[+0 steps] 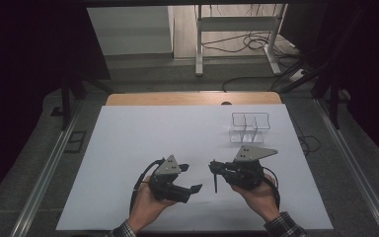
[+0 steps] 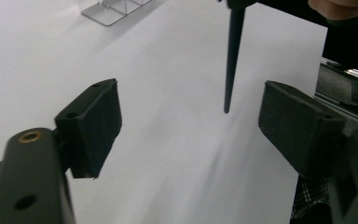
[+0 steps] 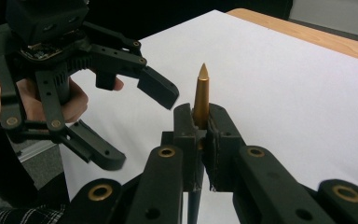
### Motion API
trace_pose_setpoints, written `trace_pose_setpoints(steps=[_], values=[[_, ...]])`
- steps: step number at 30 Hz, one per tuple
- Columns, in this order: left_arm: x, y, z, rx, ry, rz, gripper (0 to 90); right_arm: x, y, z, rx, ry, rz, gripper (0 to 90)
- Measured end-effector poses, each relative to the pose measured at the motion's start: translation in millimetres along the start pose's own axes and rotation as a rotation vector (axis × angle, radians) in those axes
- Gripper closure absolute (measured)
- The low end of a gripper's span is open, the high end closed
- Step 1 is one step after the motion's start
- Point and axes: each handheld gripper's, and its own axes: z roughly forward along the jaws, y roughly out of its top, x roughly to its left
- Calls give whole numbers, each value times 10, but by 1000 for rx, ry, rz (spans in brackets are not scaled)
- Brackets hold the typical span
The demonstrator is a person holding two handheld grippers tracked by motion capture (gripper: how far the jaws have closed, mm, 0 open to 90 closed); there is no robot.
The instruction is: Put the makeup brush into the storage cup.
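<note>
Black pads of right gripper (image 3: 200,135) pinch pen (image 3: 201,93), gold tip up, dark end hanging above white table sheet (image 1: 143,138). Left gripper (image 1: 190,178) jaws spread, nothing between, just beside pen. Clear organizer (image 1: 249,128) farther back. Grey floor, cables behind wooden table edge (image 1: 192,98).

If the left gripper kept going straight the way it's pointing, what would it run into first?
Most likely the dark pen hanging from the right gripper; it lies ahead between the left gripper's open fingers, though depth is unclear.

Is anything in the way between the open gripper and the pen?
Nothing visible. The left gripper stands open beside the pen, which the right gripper holds upright; bare white table lies between them.
</note>
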Motion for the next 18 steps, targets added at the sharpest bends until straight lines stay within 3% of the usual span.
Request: trace_pose_setpoints(steps=[7, 18], values=[[35, -47, -85, -4, 15, -10, 148, -16, -1, -31, -3, -1, 4, 838], [60, -168, -191, 13, 6, -31, 82, -37, 12, -68, -6, -8, 8, 838]])
